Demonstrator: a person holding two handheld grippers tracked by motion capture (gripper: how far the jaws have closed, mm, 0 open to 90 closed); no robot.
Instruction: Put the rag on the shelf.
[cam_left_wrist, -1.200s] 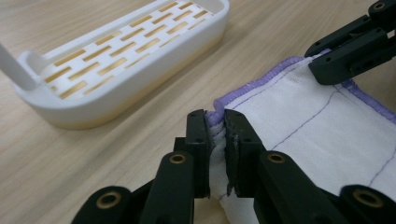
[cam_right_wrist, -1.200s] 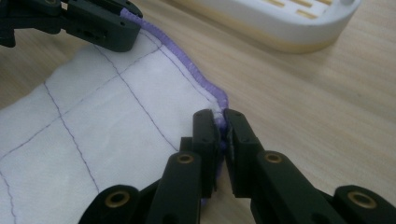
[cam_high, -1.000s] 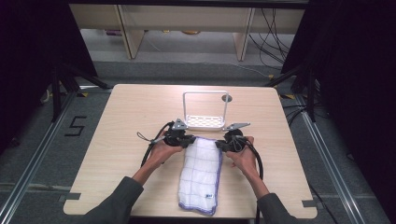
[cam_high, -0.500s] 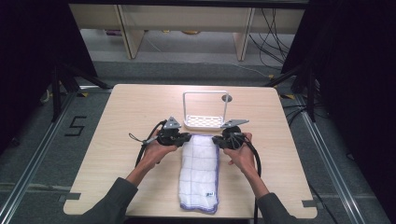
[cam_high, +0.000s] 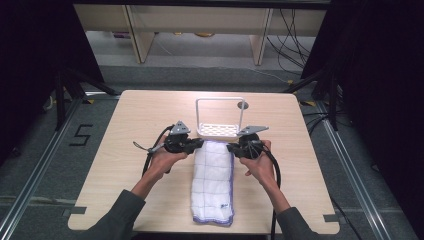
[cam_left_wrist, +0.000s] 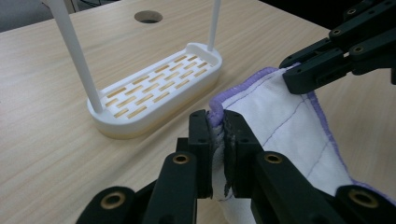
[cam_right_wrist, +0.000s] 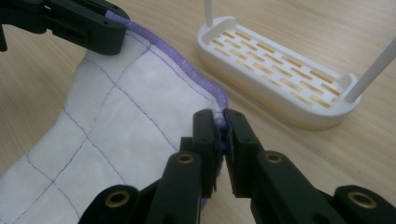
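The left gripper (cam_left_wrist: 217, 135) is clamped tight on one far corner of the white cloth (cam_high: 214, 180), purple hem pinched between the pads, and the right gripper (cam_right_wrist: 220, 133) is closed just as firmly on the other far corner. Between them the far edge of the cloth is held up off the bench (cam_high: 125, 150), just in front of the white rack (cam_high: 218, 130) near the far edge; the rest of the cloth is draped back toward the near edge, its tail lying flat there.

Only thin hem is caught in each pair of jaws, so a corner could well be pulled free if the two hands are drawn apart too hard. The hanging edge is carried close beside the rack; a snag on one of its thin posts, or the light rack being dragged along, is judged possible if the lift stays low.

Counted: one cloth, one rack, two grippers, one bench.
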